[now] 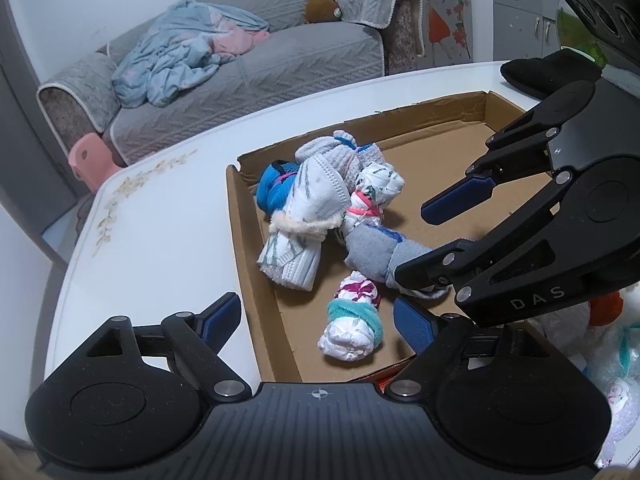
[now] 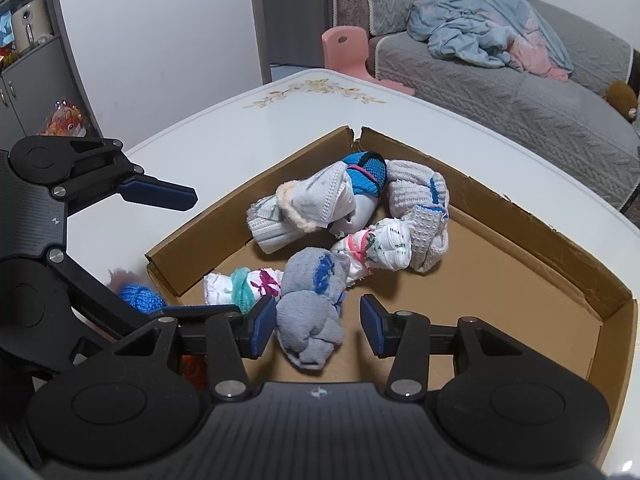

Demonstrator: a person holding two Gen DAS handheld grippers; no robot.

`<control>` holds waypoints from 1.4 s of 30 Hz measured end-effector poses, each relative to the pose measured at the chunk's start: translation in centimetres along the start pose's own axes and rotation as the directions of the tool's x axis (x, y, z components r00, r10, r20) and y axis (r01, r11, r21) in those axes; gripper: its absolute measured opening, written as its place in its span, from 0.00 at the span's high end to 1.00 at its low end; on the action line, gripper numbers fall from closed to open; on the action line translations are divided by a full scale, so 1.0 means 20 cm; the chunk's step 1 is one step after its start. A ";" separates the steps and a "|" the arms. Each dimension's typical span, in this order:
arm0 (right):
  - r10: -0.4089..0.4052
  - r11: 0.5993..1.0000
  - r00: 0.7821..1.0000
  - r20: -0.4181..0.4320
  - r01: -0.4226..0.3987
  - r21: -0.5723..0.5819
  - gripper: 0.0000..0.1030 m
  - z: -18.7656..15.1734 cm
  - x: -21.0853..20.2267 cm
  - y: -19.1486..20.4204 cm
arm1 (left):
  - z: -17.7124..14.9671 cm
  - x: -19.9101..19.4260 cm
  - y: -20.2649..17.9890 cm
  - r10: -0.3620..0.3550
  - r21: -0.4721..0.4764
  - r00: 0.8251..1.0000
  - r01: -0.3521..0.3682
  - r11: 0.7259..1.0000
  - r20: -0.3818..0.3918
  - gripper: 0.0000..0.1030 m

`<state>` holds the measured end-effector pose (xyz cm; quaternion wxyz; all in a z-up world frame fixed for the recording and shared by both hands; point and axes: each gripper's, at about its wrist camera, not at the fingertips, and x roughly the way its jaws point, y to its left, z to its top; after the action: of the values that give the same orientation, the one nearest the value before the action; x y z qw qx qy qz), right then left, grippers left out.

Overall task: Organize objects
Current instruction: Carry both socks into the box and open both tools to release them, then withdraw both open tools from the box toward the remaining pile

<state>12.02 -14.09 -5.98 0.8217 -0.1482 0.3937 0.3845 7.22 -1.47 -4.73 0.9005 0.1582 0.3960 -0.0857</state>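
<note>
Grey sock bundle (image 2: 310,316) between spread right gripper (image 2: 318,326) fingers, ungrasped: judged soft, light, compressible; mid-roll hold advised. Left gripper (image 1: 316,322) released.

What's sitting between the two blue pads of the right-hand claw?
In the right wrist view, a rolled grey sock bundle lies between the open right gripper fingers, against the left pad with a gap before the other.

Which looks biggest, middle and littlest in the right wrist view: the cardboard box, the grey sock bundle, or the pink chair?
1. Shallow brown cardboard box
2. Grey rolled sock bundle with a blue patch
3. Small pink plastic chair

The chair stands far back, so it may only look smaller.
</note>
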 end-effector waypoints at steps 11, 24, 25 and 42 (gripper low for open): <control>-0.017 1.000 1.000 0.011 0.018 -0.010 0.55 0.00 -0.05 0.03 | -0.02 -0.08 0.01 -0.005 -0.014 1.000 0.005 1.000 0.021 0.15; -0.052 0.999 0.993 0.105 0.050 0.022 0.46 -0.13 -0.33 0.09 | -0.14 -0.31 0.10 0.012 -0.081 0.998 -0.006 0.997 0.069 0.12; -0.059 0.998 0.991 0.120 0.056 0.029 0.45 -0.15 -0.37 0.09 | -0.17 -0.32 0.11 0.013 -0.094 0.997 -0.006 0.996 0.073 0.11; -0.293 0.928 0.933 0.211 0.225 0.296 0.35 -0.82 -0.52 -0.12 | -0.58 -0.24 0.17 -0.023 -0.243 0.987 0.061 0.968 0.159 0.10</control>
<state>0.99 -30.03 -8.88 0.9210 -0.0375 0.3114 0.2309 -3.00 5.86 -7.73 0.9391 0.0293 0.3357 -0.0668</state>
